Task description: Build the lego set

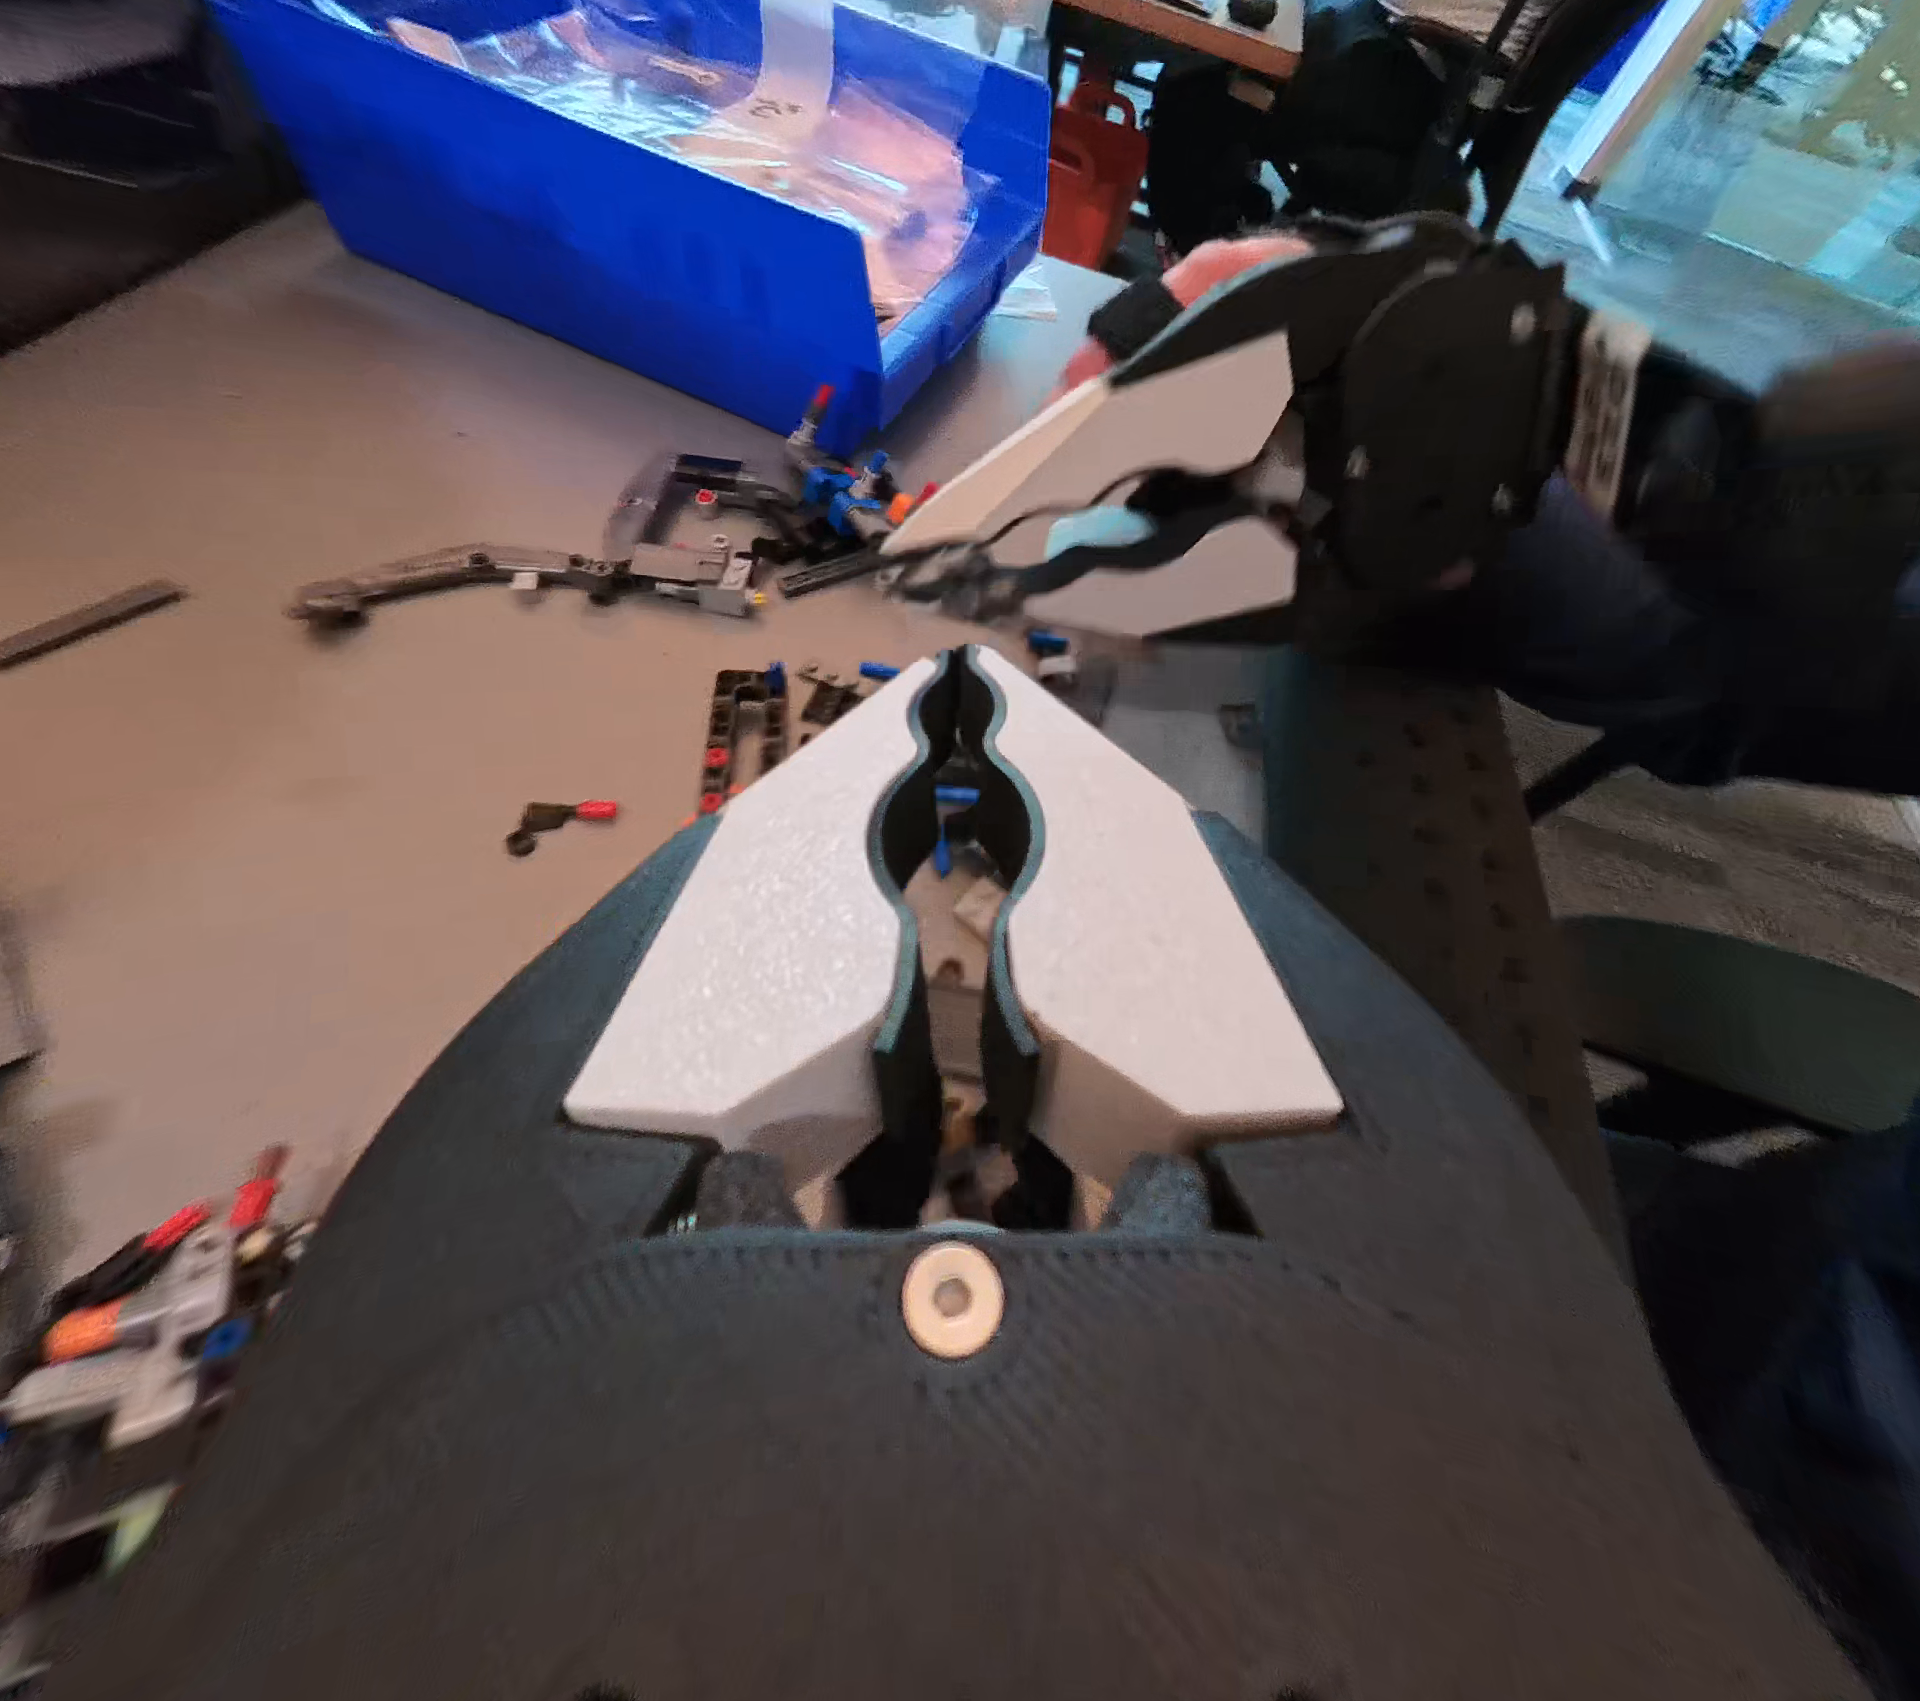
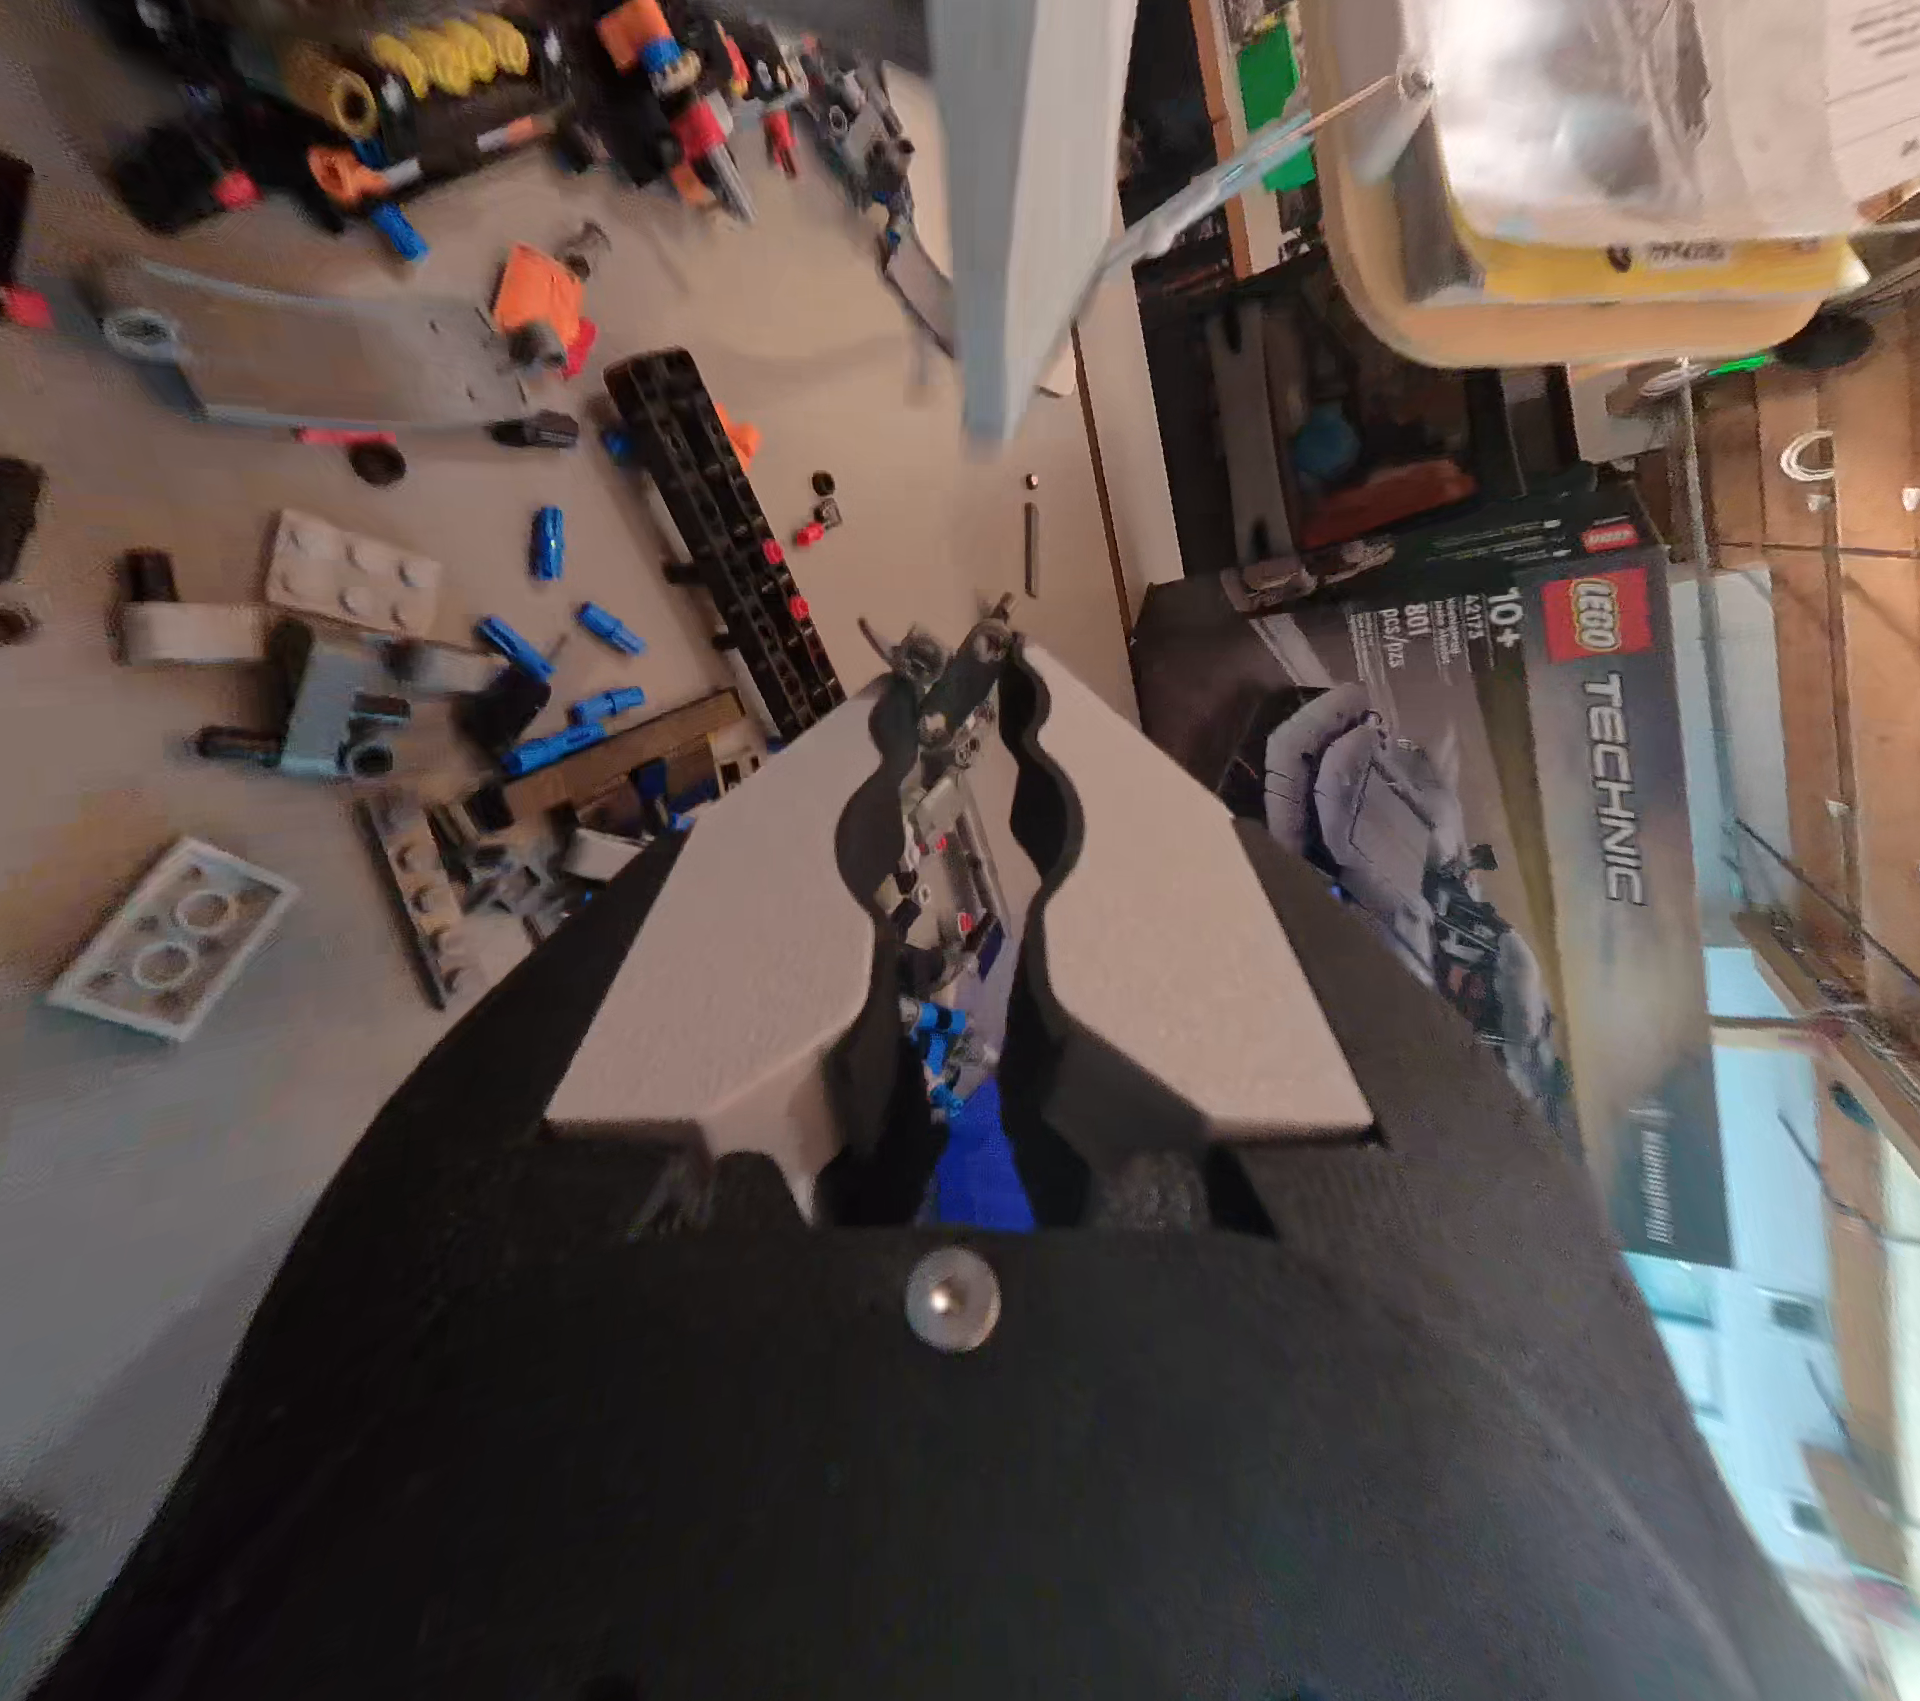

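My left gripper [image 1: 961,662] is shut and hovers over the grey table [image 1: 312,820], with its fingertips touching each other. Loose blue pins [image 1: 956,794] lie on the table below it. My right gripper [image 2: 951,669] is shut on a small dark grey lego piece [image 2: 961,680], which sticks out past its tips. The right gripper also shows in the left wrist view [image 1: 935,576], just beyond my left tips, with the dark piece [image 1: 961,581] blurred at its tips. A grey lego assembly [image 1: 665,550] lies behind it.
A blue bin [image 1: 623,217] with plastic bags stands at the back. A black frame [image 1: 743,732], a black piece with a red pin [image 1: 561,820] and a part-built model [image 1: 135,1339] lie on the table. A black beam [image 2: 727,539], blue pins [image 2: 545,545], grey plates [image 2: 348,576] and a lego box [image 2: 1558,820] are near. There is about 6 cm between the tips of the two grippers.
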A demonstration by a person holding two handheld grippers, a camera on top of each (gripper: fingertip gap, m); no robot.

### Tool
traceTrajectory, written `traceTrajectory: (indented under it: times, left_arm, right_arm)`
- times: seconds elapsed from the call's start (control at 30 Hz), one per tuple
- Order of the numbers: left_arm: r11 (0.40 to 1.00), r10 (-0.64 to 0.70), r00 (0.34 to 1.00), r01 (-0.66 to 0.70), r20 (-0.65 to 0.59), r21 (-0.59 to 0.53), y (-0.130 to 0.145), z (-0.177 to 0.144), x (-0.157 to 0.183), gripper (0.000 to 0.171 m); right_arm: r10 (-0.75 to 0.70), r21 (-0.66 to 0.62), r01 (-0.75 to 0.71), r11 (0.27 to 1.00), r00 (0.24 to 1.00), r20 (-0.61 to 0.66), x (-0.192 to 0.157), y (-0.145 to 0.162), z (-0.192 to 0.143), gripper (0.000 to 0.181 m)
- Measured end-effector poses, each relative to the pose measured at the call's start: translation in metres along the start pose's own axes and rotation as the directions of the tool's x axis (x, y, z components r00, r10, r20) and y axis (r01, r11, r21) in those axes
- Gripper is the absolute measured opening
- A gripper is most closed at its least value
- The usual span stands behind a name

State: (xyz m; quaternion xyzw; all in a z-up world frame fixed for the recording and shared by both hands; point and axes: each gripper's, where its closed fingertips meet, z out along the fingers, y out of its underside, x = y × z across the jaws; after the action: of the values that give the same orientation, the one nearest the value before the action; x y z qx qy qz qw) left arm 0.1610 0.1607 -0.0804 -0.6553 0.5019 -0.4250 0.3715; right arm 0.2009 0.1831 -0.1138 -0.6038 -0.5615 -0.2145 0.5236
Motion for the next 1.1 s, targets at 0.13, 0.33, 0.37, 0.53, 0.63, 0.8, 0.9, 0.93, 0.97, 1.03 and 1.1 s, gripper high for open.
traceTrajectory:
  times: [0.13,0.33,0.37,0.53,0.63,0.8,0.9,0.93,0.97,1.03,1.1]
  left_arm:
    - [0.997,-0.043,0.992,0.035,-0.122,-0.065,0.019,0.006,0.008,0.0]
    - [1.0,-0.016,0.994,0.013,-0.108,-0.024,0.005,0.028,0.024,0.019]
    - [1.0,-0.021,0.996,0.021,-0.09,-0.004,0.003,0.029,0.021,0.017]
    - [0.991,-0.121,0.985,0.126,-0.127,0.033,-0.001,0.028,0.017,0.02]
    - [0.993,-0.106,0.991,0.109,-0.088,0.033,-0.001,0.03,0.014,0.024]
    - [0.992,-0.113,0.99,0.117,-0.085,0.048,-0.002,0.036,0.014,0.021]
    - [0.995,-0.084,0.995,0.087,-0.06,0.042,-0.001,0.034,0.012,0.015]
    - [0.998,-0.057,0.998,0.058,-0.038,0.039,-0.001,0.033,0.012,0.014]
    - [0.998,-0.042,0.999,0.042,-0.028,0.035,-0.002,0.032,0.012,0.013]
    - [0.999,-0.042,0.999,0.043,-0.032,0.031,-0.002,0.031,0.013,0.011]
    - [0.998,-0.05,0.997,0.052,-0.053,0.028,-0.001,0.029,0.014,0.006]
  right_arm:
    - [0.097,0.138,-0.1,0.985,0.995,0.031,0.005,-0.023,-0.014,0.009]
    - [0.031,0.073,-0.03,0.997,1.0,-0.005,0.002,-0.014,-0.006,0.01]
    - [0.01,0.057,-0.009,0.998,1.0,-0.019,0.001,-0.014,-0.006,0.01]
    - [-0.018,0.031,0.021,0.999,0.997,-0.076,0.006,-0.016,-0.005,0.01]
    - [-0.032,0.014,0.034,0.999,0.994,-0.106,0.008,-0.018,-0.005,0.01]
    - [-0.026,0.046,0.032,0.998,0.992,-0.122,0.01,-0.024,-0.008,0.01]
    - [-0.046,0.04,0.051,0.998,0.992,-0.12,0.007,-0.025,-0.007,0.009]
    - [-0.028,0.047,0.033,0.998,0.993,-0.111,0.008,-0.025,-0.007,0.009]
    - [-0.011,0.057,0.017,0.998,0.995,-0.103,0.008,-0.024,-0.007,0.007]
    - [0.005,0.066,0.001,0.998,0.996,-0.092,0.009,-0.024,-0.008,0.006]
    - [0.003,0.064,0.002,0.998,0.996,-0.086,0.008,-0.023,-0.009,0.004]
